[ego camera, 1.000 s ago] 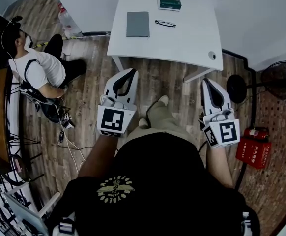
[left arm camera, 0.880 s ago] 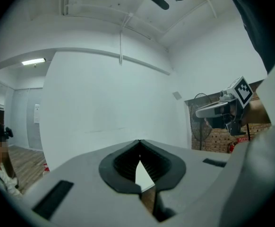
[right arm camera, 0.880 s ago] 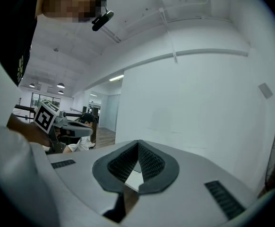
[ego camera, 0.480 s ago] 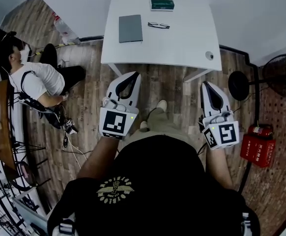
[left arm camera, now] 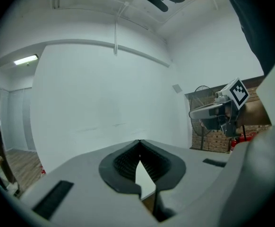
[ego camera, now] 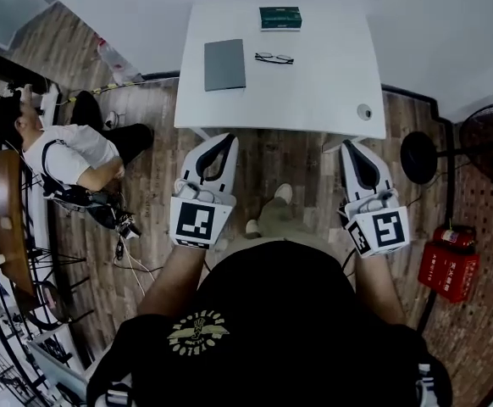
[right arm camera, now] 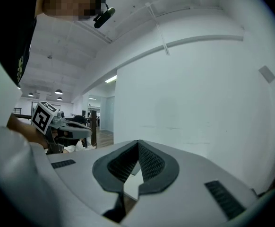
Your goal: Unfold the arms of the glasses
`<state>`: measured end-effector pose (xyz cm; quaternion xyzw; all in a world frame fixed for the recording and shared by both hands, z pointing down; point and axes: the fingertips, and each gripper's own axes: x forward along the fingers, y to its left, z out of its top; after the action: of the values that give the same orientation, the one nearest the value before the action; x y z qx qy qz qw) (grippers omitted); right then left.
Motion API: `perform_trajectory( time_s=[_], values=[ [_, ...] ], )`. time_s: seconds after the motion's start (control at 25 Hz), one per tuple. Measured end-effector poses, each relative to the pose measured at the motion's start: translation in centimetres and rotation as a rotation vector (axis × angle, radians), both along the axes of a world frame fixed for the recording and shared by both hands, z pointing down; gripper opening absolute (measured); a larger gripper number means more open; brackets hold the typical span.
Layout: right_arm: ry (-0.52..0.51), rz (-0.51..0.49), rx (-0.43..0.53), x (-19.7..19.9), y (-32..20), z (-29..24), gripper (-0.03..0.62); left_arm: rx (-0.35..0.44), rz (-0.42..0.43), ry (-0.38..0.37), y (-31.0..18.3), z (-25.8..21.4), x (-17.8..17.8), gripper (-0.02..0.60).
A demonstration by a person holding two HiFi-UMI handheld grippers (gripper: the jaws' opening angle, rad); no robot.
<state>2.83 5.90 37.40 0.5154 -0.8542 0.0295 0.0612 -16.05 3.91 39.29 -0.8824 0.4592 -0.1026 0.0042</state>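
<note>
Left tongs (ego camera: 227, 137), right tongs (ego camera: 347, 146) closed facing white table (ego camera: 314, 91).

The head camera looks steeply down from well above onto the bench (ego camera: 314, 91), the wooden floor (ego camera: 289, 155), the left gripper (ego camera: 227, 139) and the right gripper (ego camera: 349, 145). Each gripper camera sits close behind its own fingers (left arm camera: 117, 163), facing roughly level at a white wall (left arm camera: 104, 103), and catches the other gripper at its edge.

Black T-shirt (ego camera: 297, 312), gold emblem (ego camera: 197, 331), khaki trousers (ego camera: 277, 220), white left gripper (ego camera: 226, 139) and right gripper (ego camera: 348, 146), black-and-white marker cubes (ego camera: 197, 222)
</note>
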Motion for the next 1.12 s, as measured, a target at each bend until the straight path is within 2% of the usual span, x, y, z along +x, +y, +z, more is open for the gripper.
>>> perform_trajectory(
  time_s=[0.24, 0.72, 1.12],
  values=[
    [0.000, -0.021, -0.016, 1.0, -4.0, 0.9, 0.002, -0.036, -0.036, -0.013, -3.2, 1.4, 0.3, 0.008],
    [-0.010, -0.025, -0.010, 3.7, -11.4, 0.8, 0.000, -0.016, -0.050, -0.034, -10.1, 0.6, 2.2, 0.008],
    [-0.026, -0.094, 0.032, 3.6, -16.6, -1.0, 0.001, 0.007, -0.136, -0.056, -13.5, -0.7, 1.3, 0.008]
  ],
)
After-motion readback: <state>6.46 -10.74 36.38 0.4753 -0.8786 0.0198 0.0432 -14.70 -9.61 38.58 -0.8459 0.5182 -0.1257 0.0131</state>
